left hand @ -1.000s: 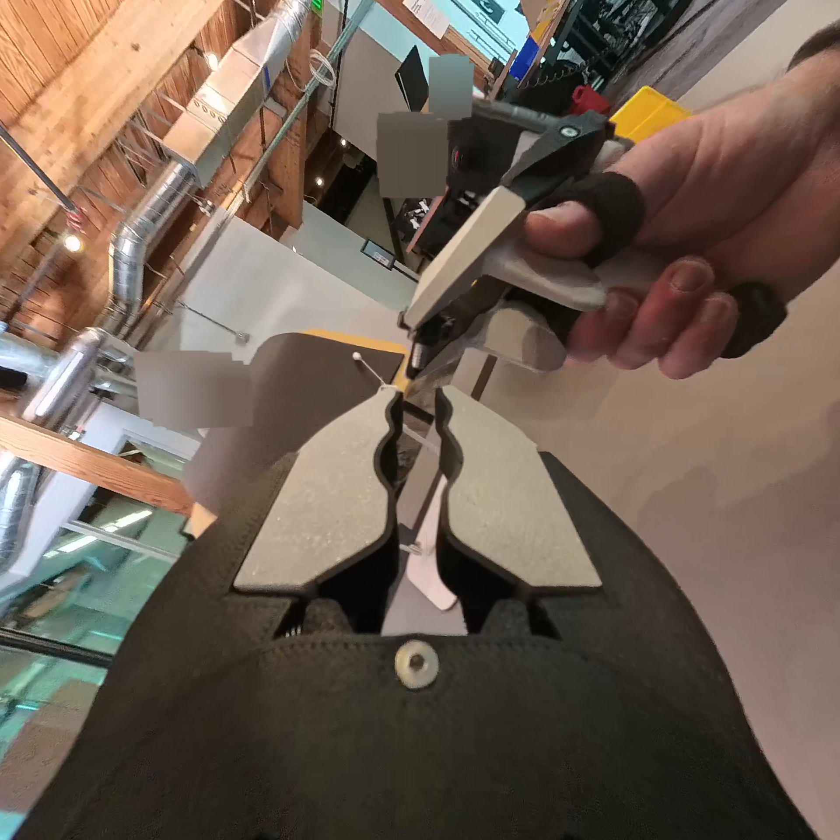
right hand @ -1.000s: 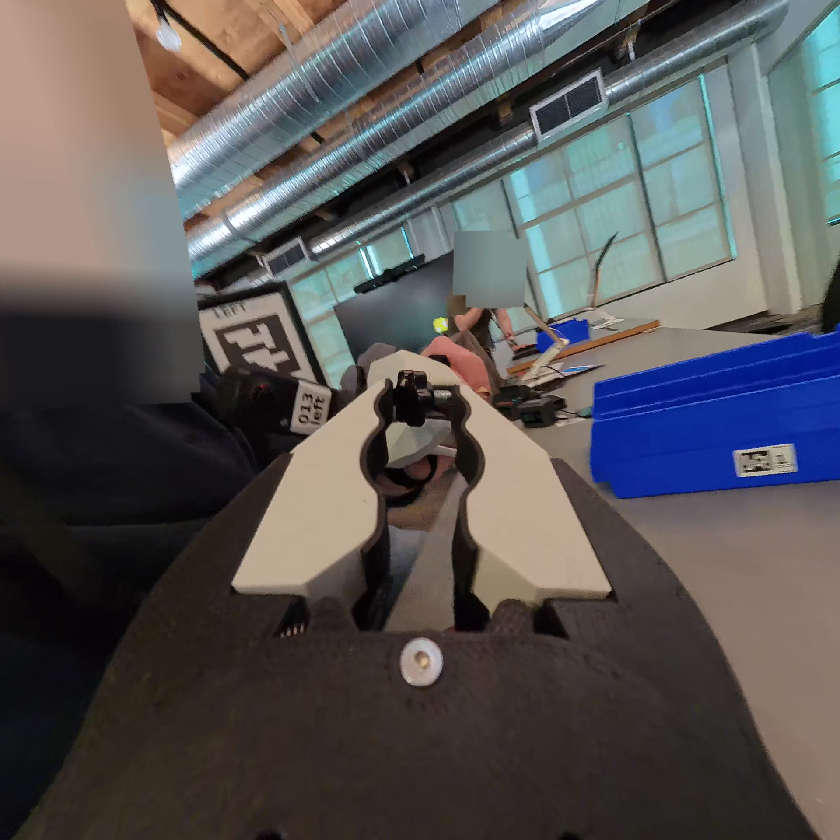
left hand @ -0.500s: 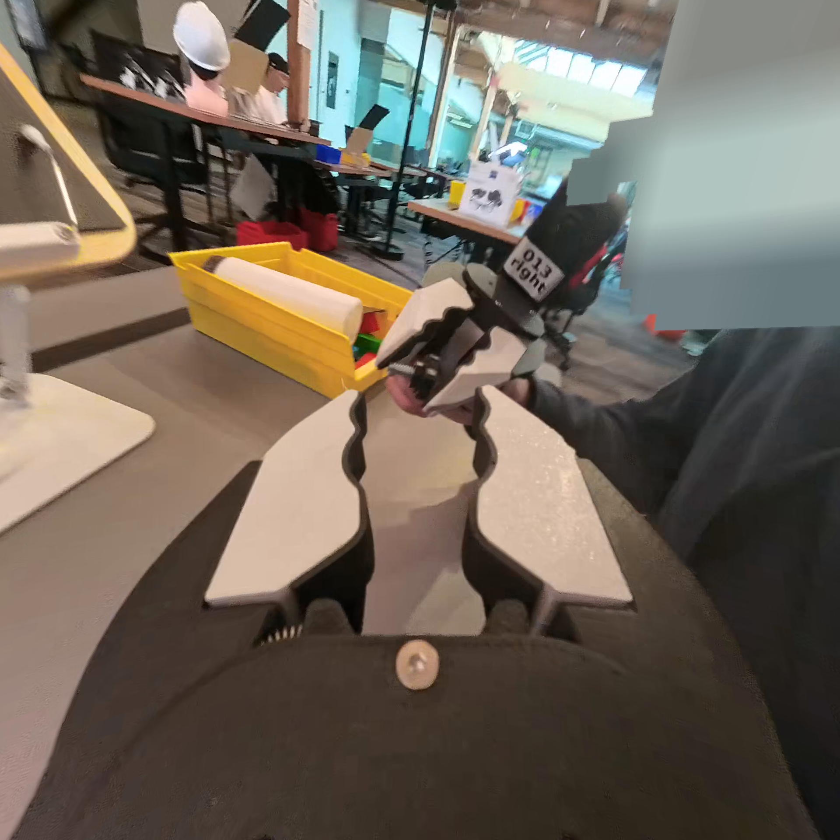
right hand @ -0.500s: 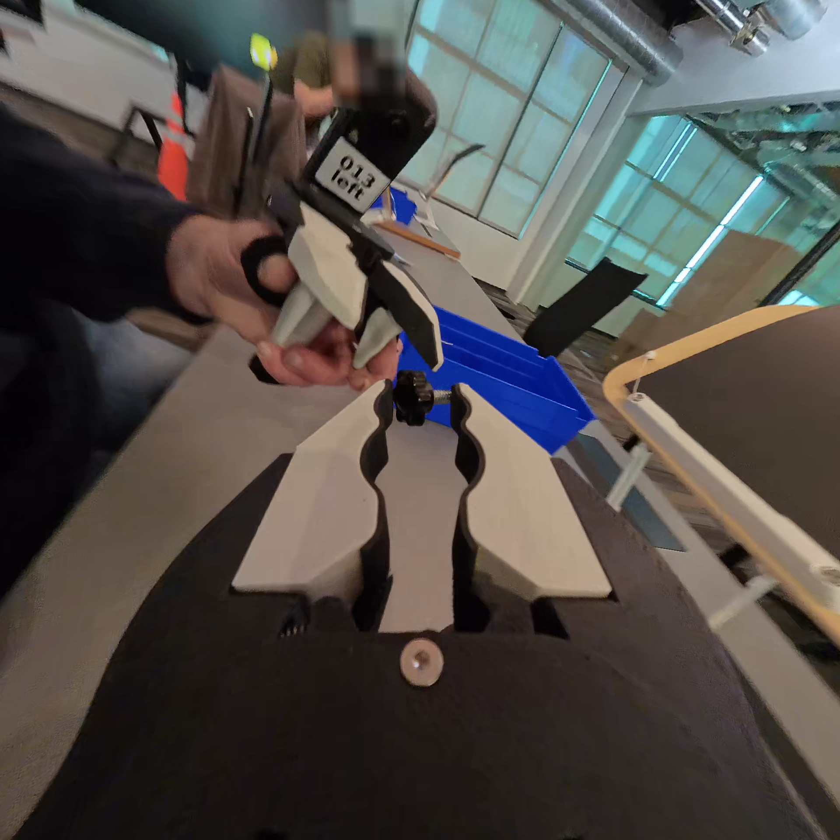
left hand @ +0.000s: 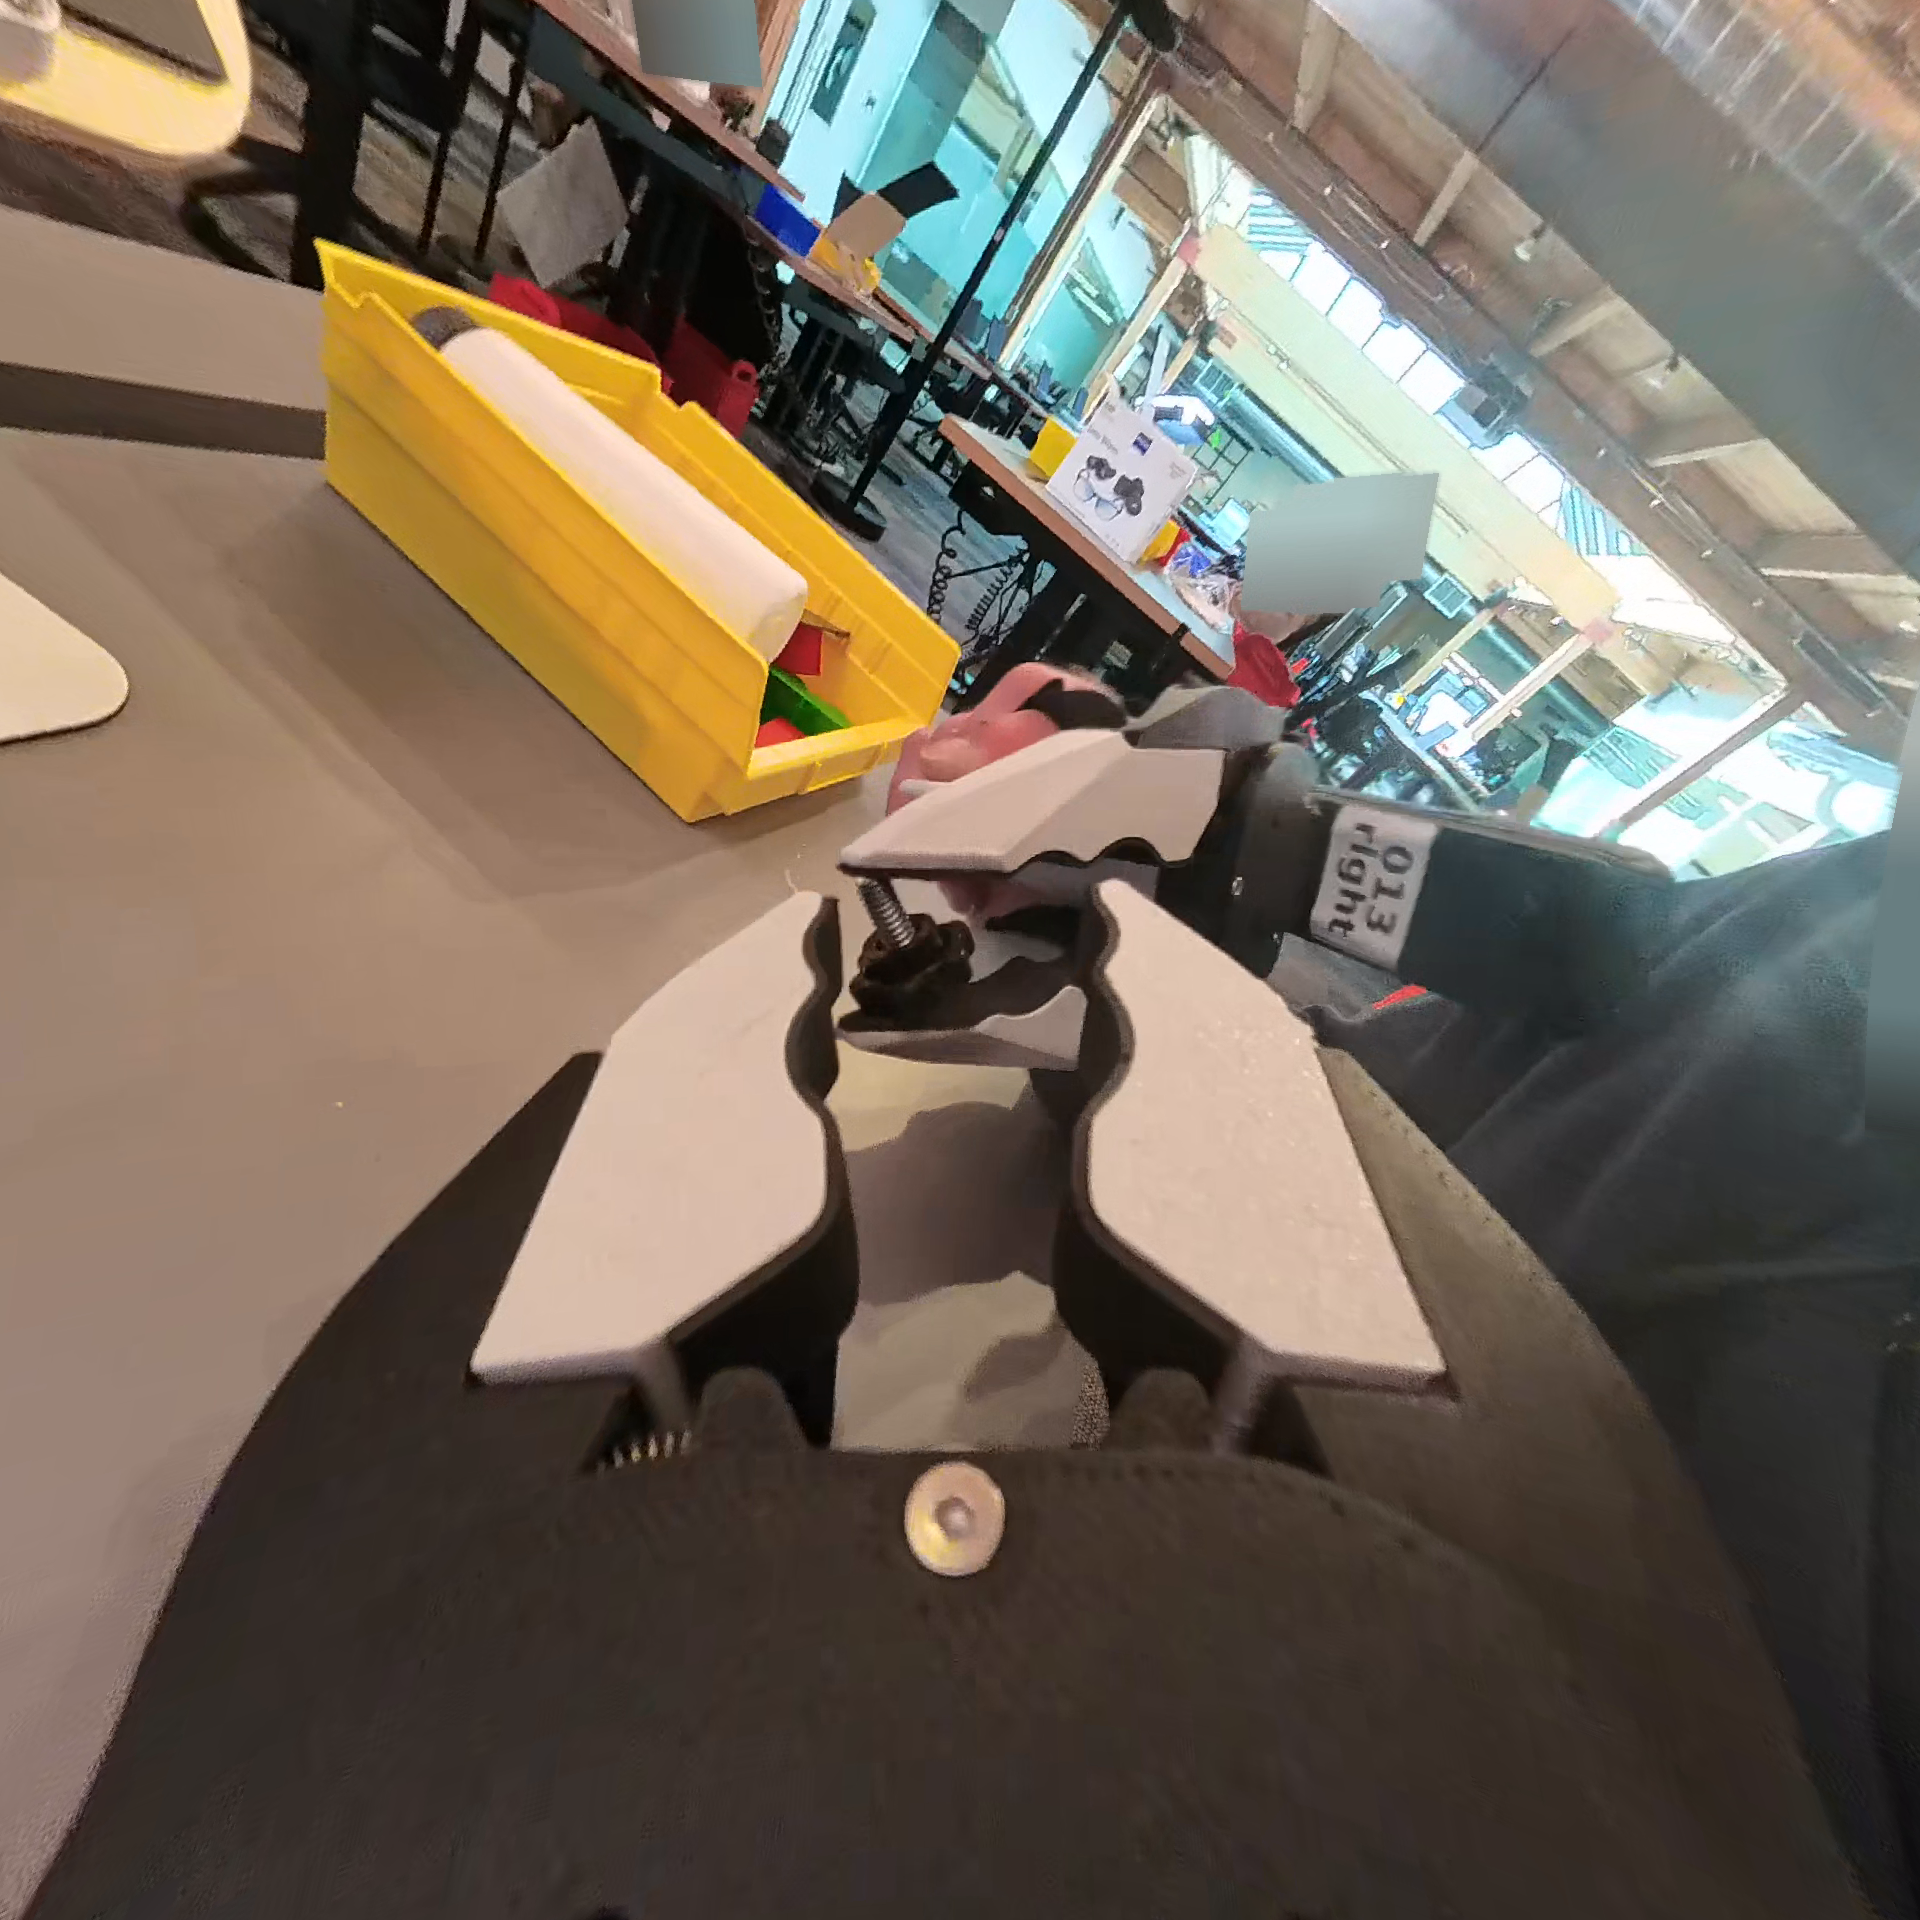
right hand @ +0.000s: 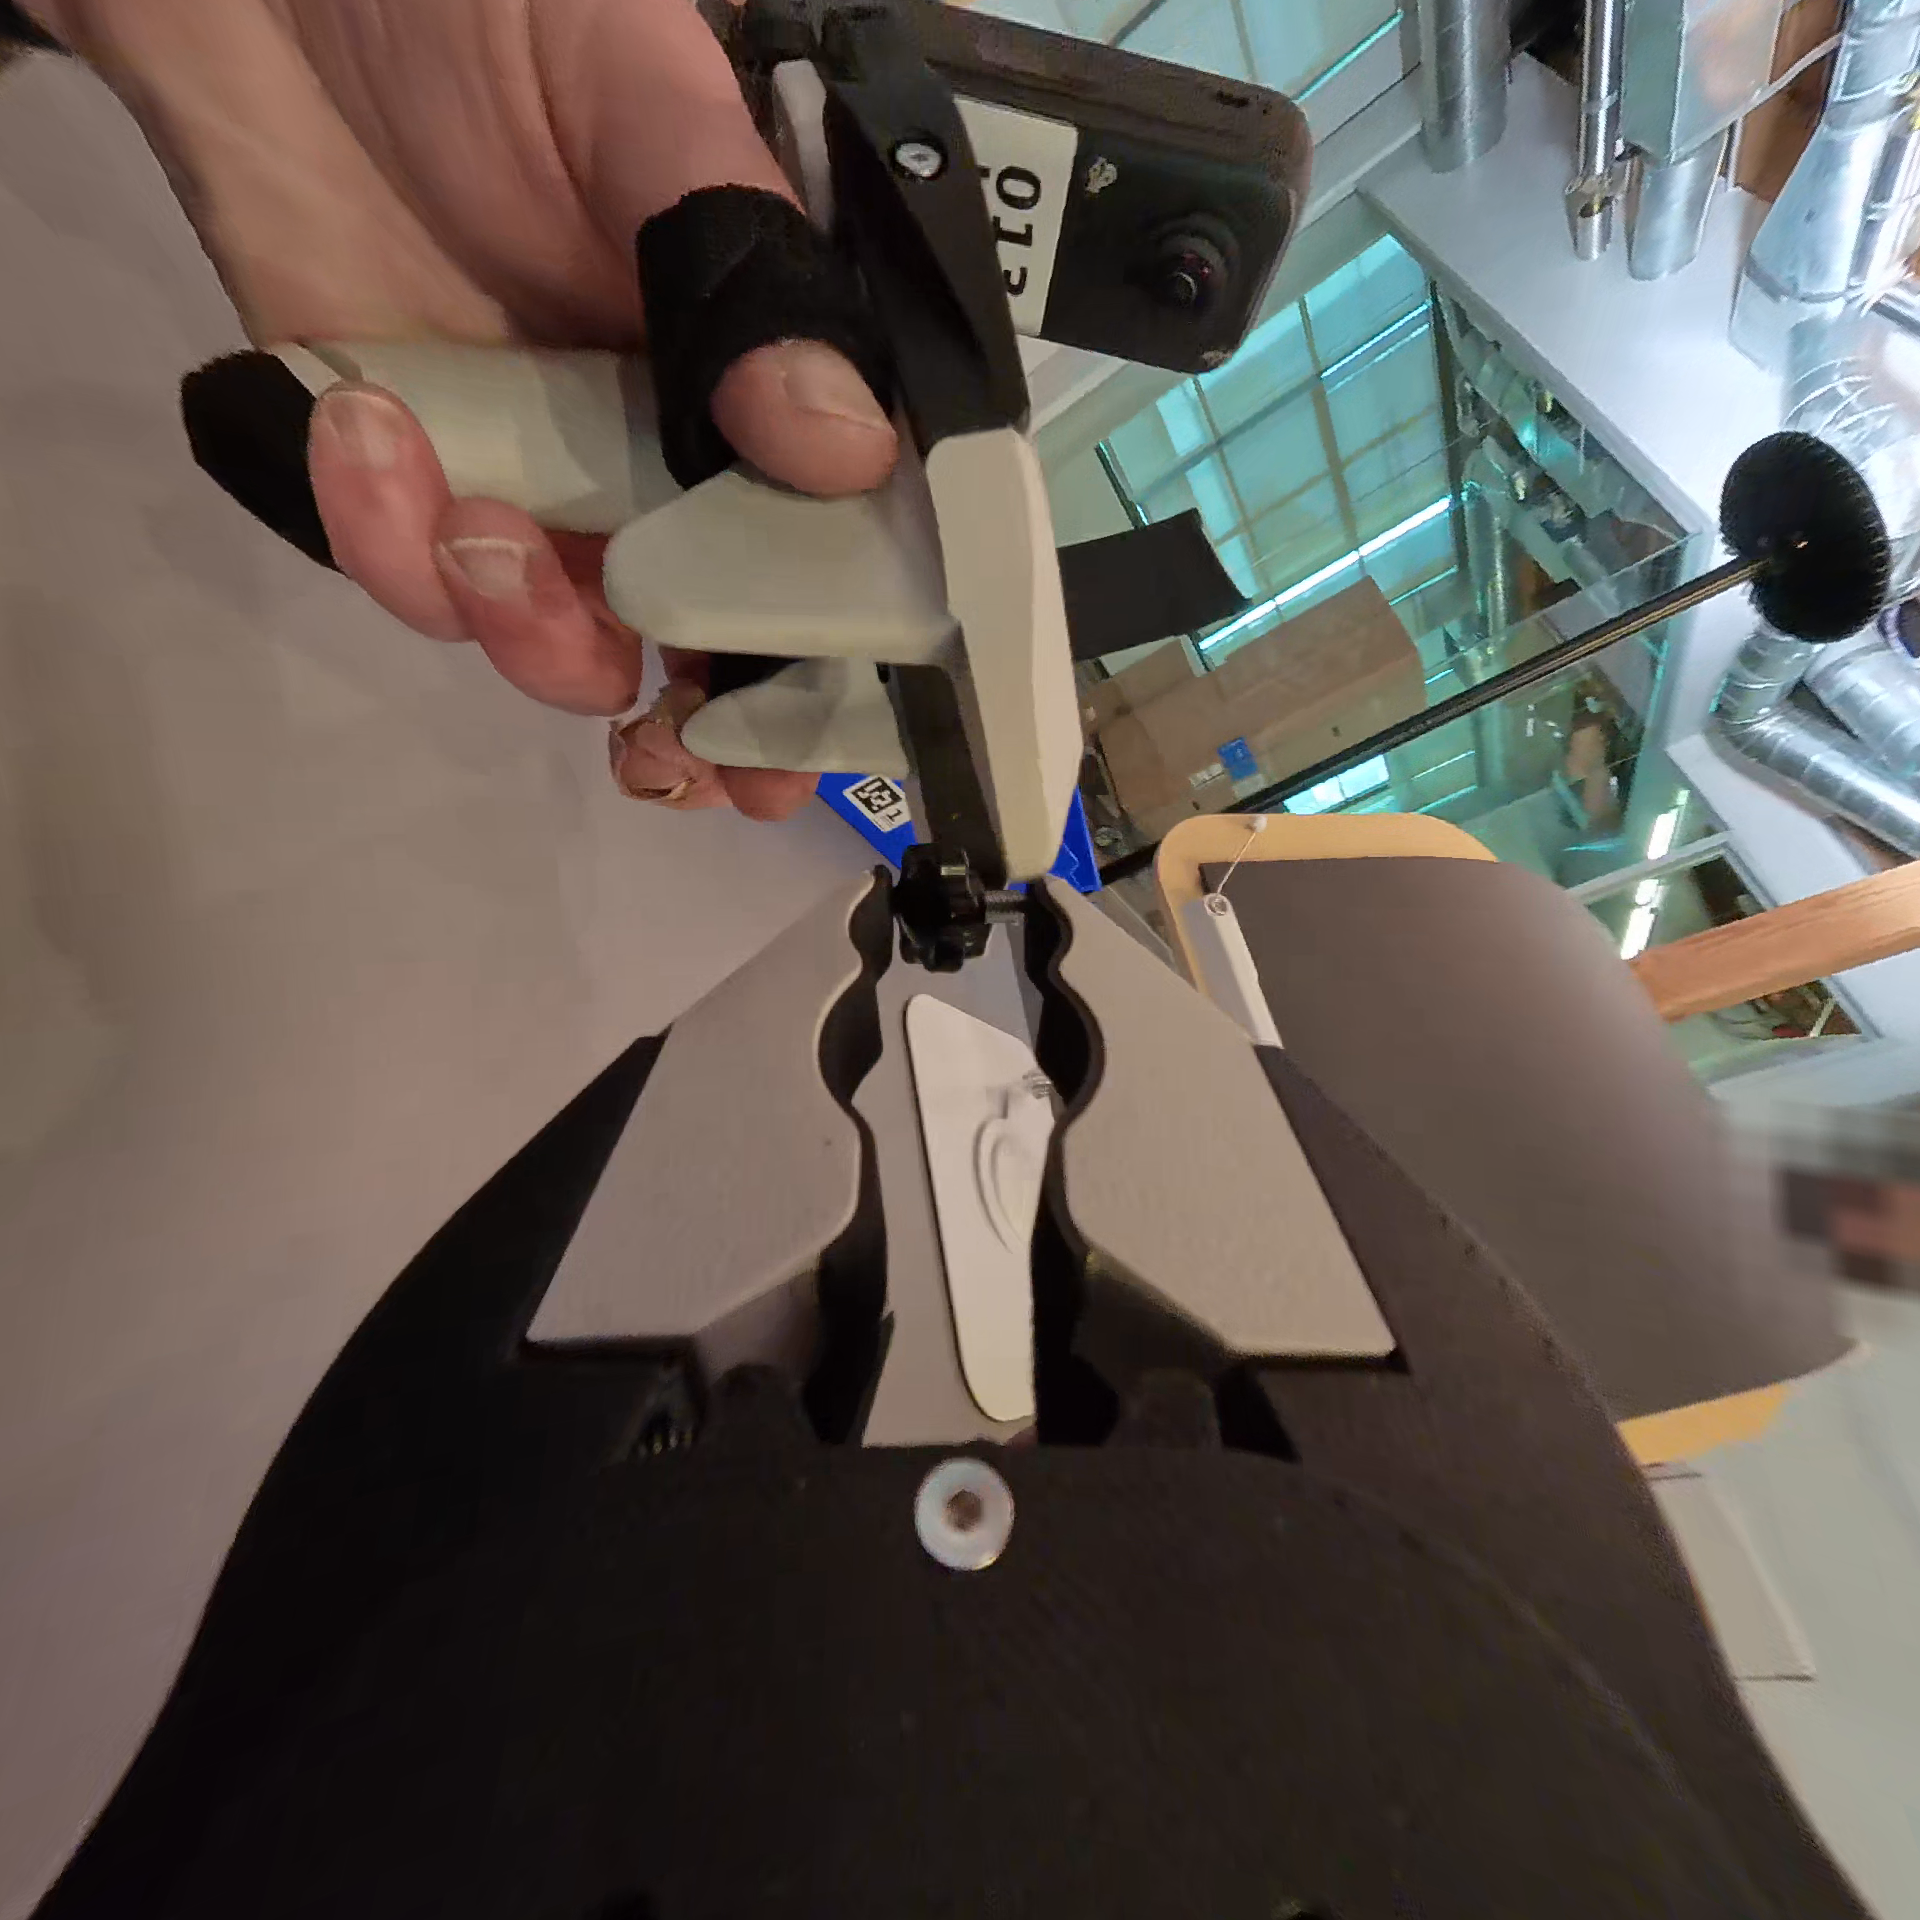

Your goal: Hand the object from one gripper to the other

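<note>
Workshop benches, ducting and tall windows fill the background as a person brings two hand-held grippers together above a grey table. At the centre of the left wrist view, the right gripper pinches a small black knob with a threaded stud between its jaws, the stud's tip against the upper jaw and the knob against the lower. The left gripper has its jaws spread to either side of the knob, not visibly touching it. A yellow bin sits on the table at about 10 o'clock from the knob. In the right wrist view the left gripper comes down from 12 o'clock onto the knob. The handover looks roughly halfway: the knob is presented, while the left gripper's closing and the right gripper's release remain.
</note>
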The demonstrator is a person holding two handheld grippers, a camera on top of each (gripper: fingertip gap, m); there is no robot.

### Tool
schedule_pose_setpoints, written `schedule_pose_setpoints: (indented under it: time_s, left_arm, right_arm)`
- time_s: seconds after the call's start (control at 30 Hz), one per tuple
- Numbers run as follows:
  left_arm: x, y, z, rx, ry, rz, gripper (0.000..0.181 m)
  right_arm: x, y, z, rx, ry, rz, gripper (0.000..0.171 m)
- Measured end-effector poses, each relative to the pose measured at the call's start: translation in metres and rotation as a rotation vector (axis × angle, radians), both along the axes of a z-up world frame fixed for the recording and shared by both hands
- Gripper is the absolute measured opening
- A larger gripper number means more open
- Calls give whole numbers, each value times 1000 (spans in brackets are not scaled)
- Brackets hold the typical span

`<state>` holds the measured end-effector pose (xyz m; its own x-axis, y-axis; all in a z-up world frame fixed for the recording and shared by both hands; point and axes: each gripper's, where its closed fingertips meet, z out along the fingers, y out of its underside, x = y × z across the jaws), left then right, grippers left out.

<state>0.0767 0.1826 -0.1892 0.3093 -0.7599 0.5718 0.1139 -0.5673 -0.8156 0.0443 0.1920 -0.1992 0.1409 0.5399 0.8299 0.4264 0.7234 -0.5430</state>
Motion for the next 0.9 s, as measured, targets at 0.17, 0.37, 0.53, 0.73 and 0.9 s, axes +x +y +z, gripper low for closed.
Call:
schedule_pose_setpoints:
  time_s: [0.17,0.37,0.53,0.73,0.9]
  left_arm:
    - [2,2,-11,-38,23,34,30]
    - [1,4,-13,-37,28,52,24]
    - [-1,5,-14,-18,29,62,24]
    - [-20,15,-2,73,-8,134,24]
    - [-33,21,5,406,227,223,24]
  right_arm:
    - [-4,-1,4,99,8,-36,23]
    - [-5,-1,2,132,5,-42,23]
    - [-5,-1,5,122,26,-35,30]
    - [-2,0,12,17,98,-12,45]
    - [7,12,14,-478,282,82,35]
